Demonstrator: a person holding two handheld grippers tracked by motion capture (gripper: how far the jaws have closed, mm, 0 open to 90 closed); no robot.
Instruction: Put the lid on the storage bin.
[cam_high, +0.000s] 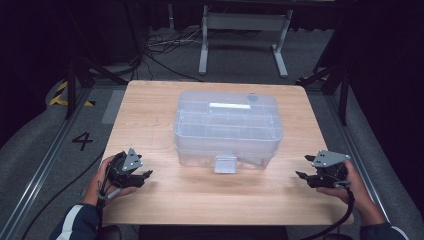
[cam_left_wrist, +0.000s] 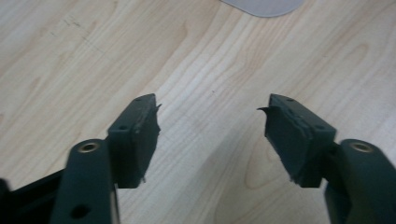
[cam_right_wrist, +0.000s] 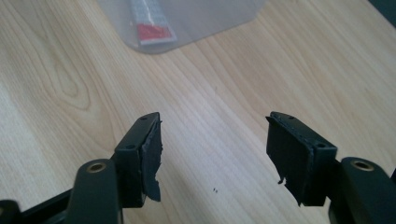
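The clear plastic storage box (cam_high: 227, 125) is sitting closed in the middle of the wooden table (cam_high: 150, 115), its front latch (cam_high: 224, 164) facing the person. The left gripper (cam_high: 146, 175) is hovering low over the table at the near left, well apart from the box, jaws spread with nothing between them. The right gripper (cam_high: 301, 175) is hanging at the near right, likewise released and empty, pointing inward toward the box.

Left claw (cam_high: 146, 175) low, jaws apart, right claw (cam_high: 301, 175) likewise, both empty
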